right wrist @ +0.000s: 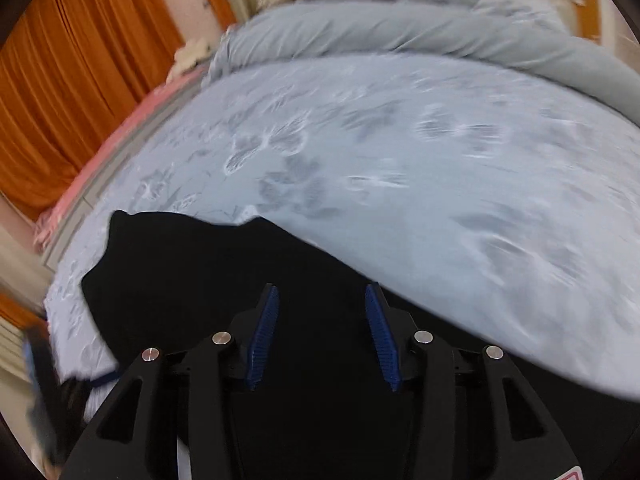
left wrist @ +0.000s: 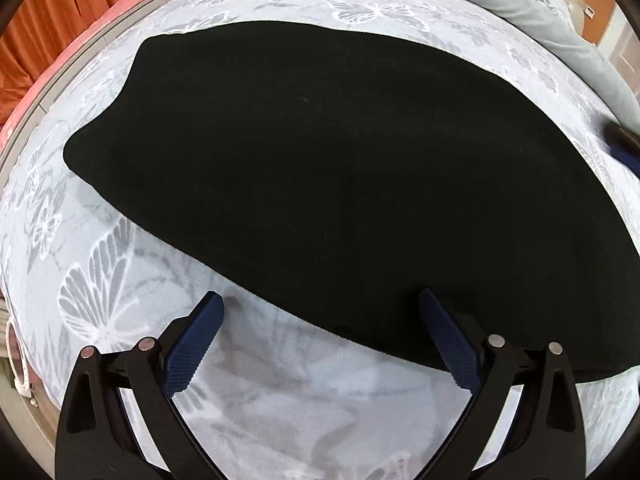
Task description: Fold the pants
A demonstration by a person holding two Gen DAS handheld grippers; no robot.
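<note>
pants (left wrist: 340, 184) flat on bed cover (left wrist: 120, 280) | left gripper (left wrist: 320, 312) fingers wide apart, straddling near hem | right gripper (right wrist: 320, 308) half apart, empty, over pants, blurry | risk: pinching cover with hem, probably

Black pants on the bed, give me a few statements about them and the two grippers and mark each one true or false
1. The black pants lie on a butterfly-print bedspread. True.
2. The left gripper is clamped on the pants. False: its jaws stand wide open, holding nothing.
3. Orange curtains hang beside the bed. True.
4. The right gripper is fully shut. False: its pads stand apart, with nothing between them.
</note>
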